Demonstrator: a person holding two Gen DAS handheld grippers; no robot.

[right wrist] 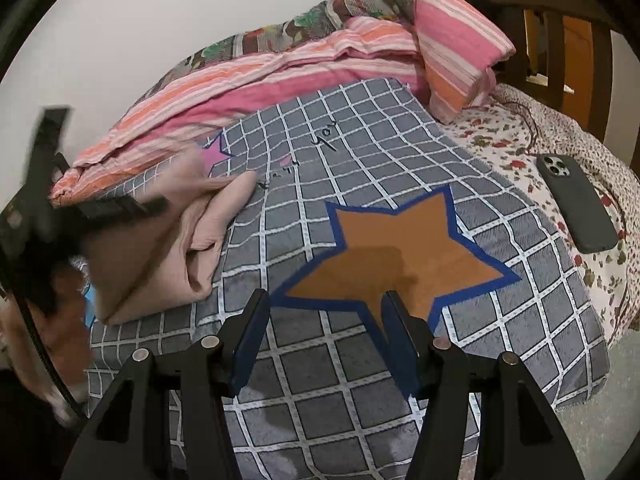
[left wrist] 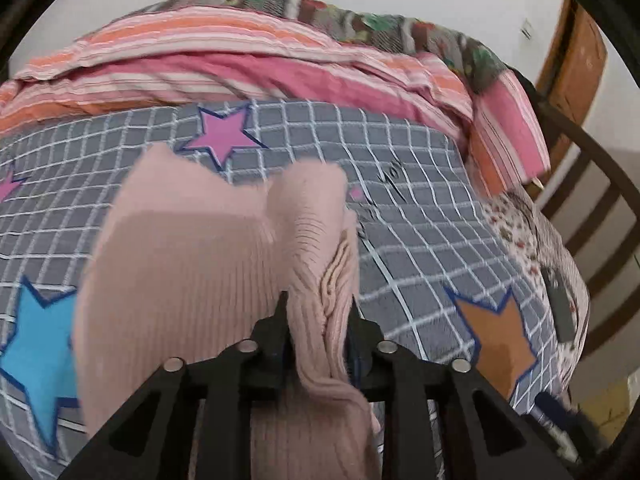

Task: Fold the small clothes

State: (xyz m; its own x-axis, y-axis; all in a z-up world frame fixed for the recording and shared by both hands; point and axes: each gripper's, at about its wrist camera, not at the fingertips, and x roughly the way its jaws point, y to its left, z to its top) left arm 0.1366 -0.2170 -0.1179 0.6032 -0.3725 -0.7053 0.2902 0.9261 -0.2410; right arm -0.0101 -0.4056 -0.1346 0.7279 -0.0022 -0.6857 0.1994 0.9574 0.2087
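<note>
A pale pink ribbed knit garment (left wrist: 192, 264) lies on a grey checked blanket with stars (left wrist: 420, 216). My left gripper (left wrist: 318, 304) is shut on a bunched fold of the garment and holds it lifted above the blanket. In the right wrist view the garment (right wrist: 168, 256) lies at the left, with the left gripper (right wrist: 108, 208) blurred over it. My right gripper (right wrist: 326, 300) is open and empty, above the blanket (right wrist: 360, 148) at the orange star (right wrist: 396, 252), to the right of the garment.
A pink and orange striped quilt (right wrist: 280, 76) is heaped along the blanket's far side, against the wall. A dark phone (right wrist: 576, 204) lies on the floral sheet (right wrist: 508, 140) at the right. A wooden chair (right wrist: 560, 32) stands beyond the bed's right end.
</note>
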